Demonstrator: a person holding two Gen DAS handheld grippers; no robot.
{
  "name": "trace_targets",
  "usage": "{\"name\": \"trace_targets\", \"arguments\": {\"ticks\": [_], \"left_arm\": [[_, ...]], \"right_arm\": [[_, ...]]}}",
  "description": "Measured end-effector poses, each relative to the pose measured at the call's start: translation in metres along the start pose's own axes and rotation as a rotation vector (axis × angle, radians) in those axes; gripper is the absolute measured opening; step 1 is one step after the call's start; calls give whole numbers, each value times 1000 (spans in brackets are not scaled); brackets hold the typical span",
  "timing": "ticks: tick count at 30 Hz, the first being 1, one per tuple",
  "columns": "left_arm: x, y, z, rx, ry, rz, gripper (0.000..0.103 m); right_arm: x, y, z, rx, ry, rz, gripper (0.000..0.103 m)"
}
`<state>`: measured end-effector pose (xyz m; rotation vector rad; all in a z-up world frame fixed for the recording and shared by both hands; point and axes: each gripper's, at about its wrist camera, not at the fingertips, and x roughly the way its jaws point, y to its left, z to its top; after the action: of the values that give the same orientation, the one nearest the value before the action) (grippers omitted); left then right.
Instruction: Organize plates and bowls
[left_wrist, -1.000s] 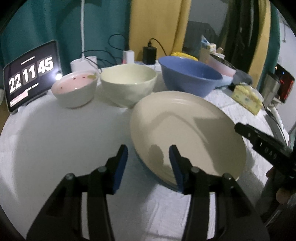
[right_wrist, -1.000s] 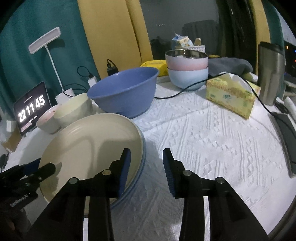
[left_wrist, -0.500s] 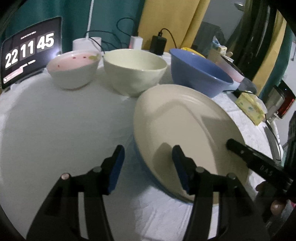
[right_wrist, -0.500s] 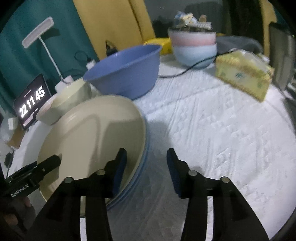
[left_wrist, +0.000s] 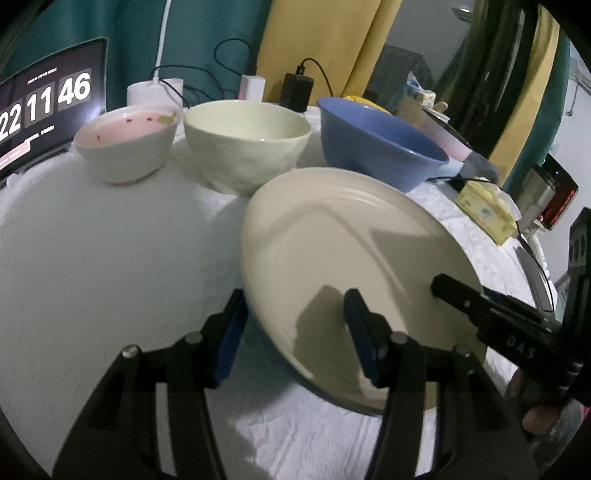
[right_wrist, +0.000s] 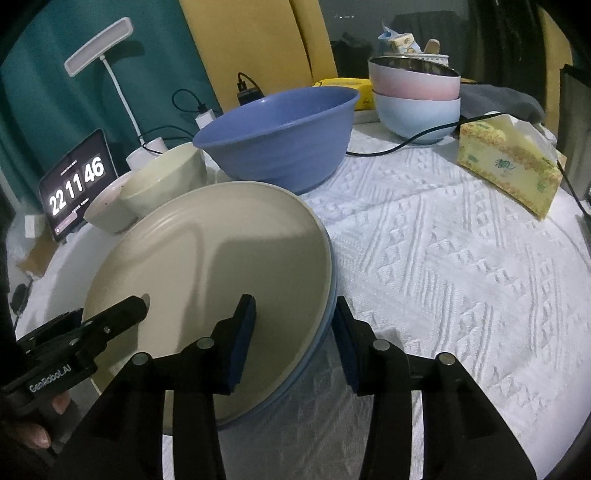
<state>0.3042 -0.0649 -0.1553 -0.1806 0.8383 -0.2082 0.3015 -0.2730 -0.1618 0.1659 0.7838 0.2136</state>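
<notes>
1. Cream in colour, the top plate (left_wrist: 343, 251) lies on a blue plate (right_wrist: 325, 328) of which we see only a thin rim, and both rest on the white tablecloth (right_wrist: 461, 277).

2. We hold the left gripper (left_wrist: 295, 325) with its fingers spread apart, straddling the near edge of the stack: 1 blue pad (left_wrist: 229, 343) sits outside the rim, the other over the cream surface. We cannot tell whether either pad touches the plates.

3. The right gripper (right_wrist: 291, 332) is likewise spread wide across the opposite edge, with 1 pad above the cream plate and 1 just outside the blue rim, over the cloth.

4. Each gripper shows in the other's view, reaching over the plate from the far side.

5. Behind the plates stand 3 bowls in a row: a pink-lined bowl (left_wrist: 127, 144) with small specks inside, a pale green bowl (left_wrist: 247, 144) in the middle, and a large blue bowl (right_wrist: 277, 140) just beside the plates' far edge.

6. Farther back, a pink bowl (right_wrist: 415, 79) is nested in a light blue bowl (right_wrist: 417, 114).

7. A yellow tissue box (right_wrist: 509, 170) lies on the cloth, well apart from the plates, with a black cable (right_wrist: 406, 144) running past it.

8. A clock display (right_wrist: 77, 182) reads 22 11 46, and a white desk lamp (right_wrist: 99, 48) stands behind it.
</notes>
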Motion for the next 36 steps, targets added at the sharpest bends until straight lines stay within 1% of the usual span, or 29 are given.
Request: {"name": "trace_targets", "arguments": {"ticks": [4, 9, 17, 36], "left_arm": [[-4, -1, -4, 6, -2, -9, 55], [-12, 4, -7, 5, -18, 4, 55], [-28, 21, -15, -24, -39, 21, 55], [-71, 78, -31, -97, -84, 56, 55]], "right_arm": [[-4, 4, -1, 3, -18, -24, 44], [-10, 13, -5, -9, -34, -37, 44], [-13, 32, -10, -27, -25, -14, 44], [-17, 101, -17, -122, -12, 17, 44]]}}
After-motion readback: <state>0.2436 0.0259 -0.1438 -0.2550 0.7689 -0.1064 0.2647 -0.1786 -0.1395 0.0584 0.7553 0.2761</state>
